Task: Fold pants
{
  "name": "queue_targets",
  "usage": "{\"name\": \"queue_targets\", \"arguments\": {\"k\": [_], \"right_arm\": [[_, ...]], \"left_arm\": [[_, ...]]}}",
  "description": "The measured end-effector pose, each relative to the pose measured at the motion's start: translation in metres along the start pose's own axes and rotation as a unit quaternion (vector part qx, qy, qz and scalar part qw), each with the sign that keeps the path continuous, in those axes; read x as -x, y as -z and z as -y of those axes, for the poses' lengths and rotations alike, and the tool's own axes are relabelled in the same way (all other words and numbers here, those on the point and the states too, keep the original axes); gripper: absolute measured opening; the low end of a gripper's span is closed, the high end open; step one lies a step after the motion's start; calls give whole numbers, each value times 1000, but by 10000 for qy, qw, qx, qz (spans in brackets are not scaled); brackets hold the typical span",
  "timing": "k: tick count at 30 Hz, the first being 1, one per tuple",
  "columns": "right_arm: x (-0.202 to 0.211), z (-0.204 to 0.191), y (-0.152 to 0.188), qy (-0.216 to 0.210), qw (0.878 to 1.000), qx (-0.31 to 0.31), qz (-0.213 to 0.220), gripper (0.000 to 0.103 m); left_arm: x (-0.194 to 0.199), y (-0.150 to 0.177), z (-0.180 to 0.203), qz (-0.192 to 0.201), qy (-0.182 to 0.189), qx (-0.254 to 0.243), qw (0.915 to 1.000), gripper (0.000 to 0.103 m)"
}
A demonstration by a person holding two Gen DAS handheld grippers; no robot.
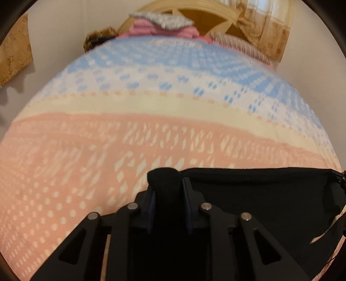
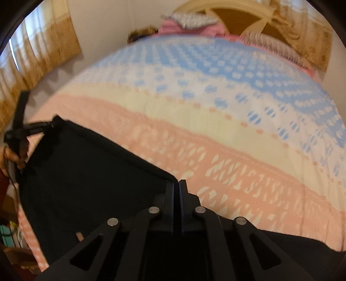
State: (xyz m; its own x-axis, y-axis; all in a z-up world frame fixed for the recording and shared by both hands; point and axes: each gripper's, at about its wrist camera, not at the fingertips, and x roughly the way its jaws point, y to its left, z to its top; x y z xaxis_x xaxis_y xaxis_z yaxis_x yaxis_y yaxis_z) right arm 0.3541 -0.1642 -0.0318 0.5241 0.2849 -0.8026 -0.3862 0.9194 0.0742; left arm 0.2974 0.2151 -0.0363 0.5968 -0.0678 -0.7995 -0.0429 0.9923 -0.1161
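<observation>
Black pants (image 1: 259, 194) hang stretched between both grippers over the bed, their top edge taut and level. My left gripper (image 1: 168, 183) is shut on a bunched fold of the pants at their left corner. In the right wrist view the pants (image 2: 86, 173) spread to the left, and my right gripper (image 2: 177, 183) has its fingers pressed together on the right corner of the cloth. The left gripper (image 2: 52, 125) also shows at the far left of that view, holding the other corner, with a hand (image 2: 13, 155) behind it.
A blanket (image 1: 151, 108) with pink, cream and blue patterned bands covers the bed. At the far end lie a pile of pink and grey clothes (image 1: 160, 23) and a striped pillow (image 1: 237, 43), against a wooden headboard (image 1: 194, 10). Gold curtains (image 2: 43, 43) hang on the left.
</observation>
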Motion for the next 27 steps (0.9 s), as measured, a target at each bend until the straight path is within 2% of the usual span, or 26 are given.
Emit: {"name": "queue_targets", "arguments": {"k": [6,11,14,17,22,23,25,26,27], "right_arm": [[77,-28,18,-112,9968,41,791,4],[129,-61,63,-243,9915,164,1271,4],[136,-83,100,-158,9906,361,1310,4],[127,-99,137,27,9910,536,1228,4],[98,-109,184,-173,9953,244,926,4],[93,-110,191,-173,9955,178,917,4],[92,-115,201,-206,9955,116,920,5],[91,-117,206,-178,9955,44,926,5],[90,-117,208,-185,9956,-8,924,6]], "left_arm": [[76,9,0,885,60,-6,9961,24],[122,55,-10,1330,203,59,9909,24],[128,87,-16,1375,131,68,9904,24],[130,121,-23,1371,113,129,9904,24],[121,160,-21,1186,-61,41,9929,26],[120,167,-20,1166,-109,-32,9931,29],[117,179,-22,1018,-235,-139,9944,43],[117,186,-26,950,-336,-118,9948,58],[117,191,-30,906,-436,-60,9949,65]]}}
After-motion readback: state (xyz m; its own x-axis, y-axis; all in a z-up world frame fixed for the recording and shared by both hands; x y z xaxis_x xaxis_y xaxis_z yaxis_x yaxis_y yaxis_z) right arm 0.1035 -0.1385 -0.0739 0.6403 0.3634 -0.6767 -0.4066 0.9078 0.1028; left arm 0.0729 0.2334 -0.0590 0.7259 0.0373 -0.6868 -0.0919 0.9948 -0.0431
